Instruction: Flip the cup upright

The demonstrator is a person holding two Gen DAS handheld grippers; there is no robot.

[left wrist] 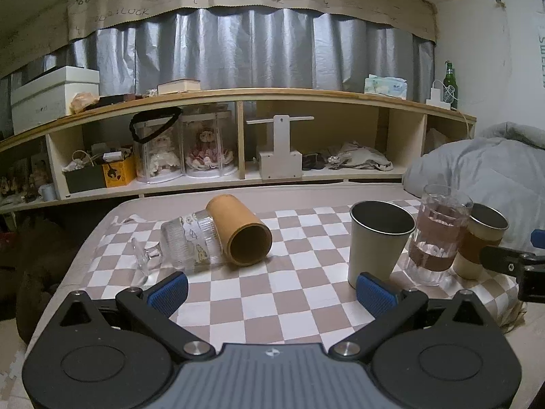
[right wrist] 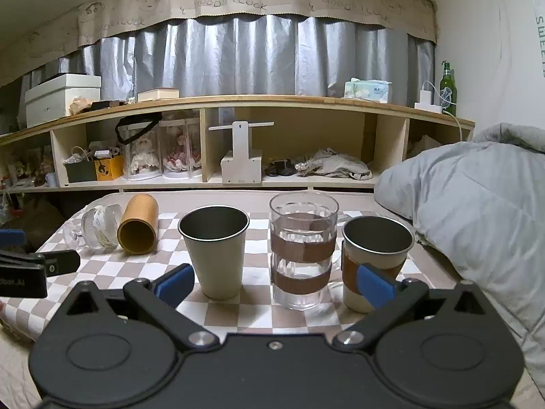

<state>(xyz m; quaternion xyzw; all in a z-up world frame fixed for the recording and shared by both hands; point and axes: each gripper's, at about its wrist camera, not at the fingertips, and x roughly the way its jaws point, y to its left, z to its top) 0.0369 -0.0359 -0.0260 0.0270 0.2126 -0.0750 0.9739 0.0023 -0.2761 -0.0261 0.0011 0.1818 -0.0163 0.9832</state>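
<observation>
While both tools are hovering low over the near edge of the checkered cloth (left wrist: 272,293), the scene is reading as follows, with the white metal cup as landmark.

White metal cup (left wrist: 376,240): standing upright on the cloth, mouth up.

Yellow cup (left wrist: 238,230): lying on its side well to the left of the white metal cup, open mouth facing the cameras.

Glass goblet (left wrist: 185,247): lying on its side too, touching the yellow cup on the side away from the white metal cup, its foot pointing outward.

Clear glass mug (right wrist: 301,250): standing upright just to the right of the white metal cup, brown bands showing around it.

Sleeved cup (right wrist: 373,259): standing upright beyond the mug, farthest right of the white metal cup.

Left gripper (left wrist: 272,289): jaws spread wide, holding nothing, in front and left of the white metal cup.

Right gripper (right wrist: 276,284): jaws likewise spread wide, holding nothing, just before the white metal cup and the mug.
</observation>
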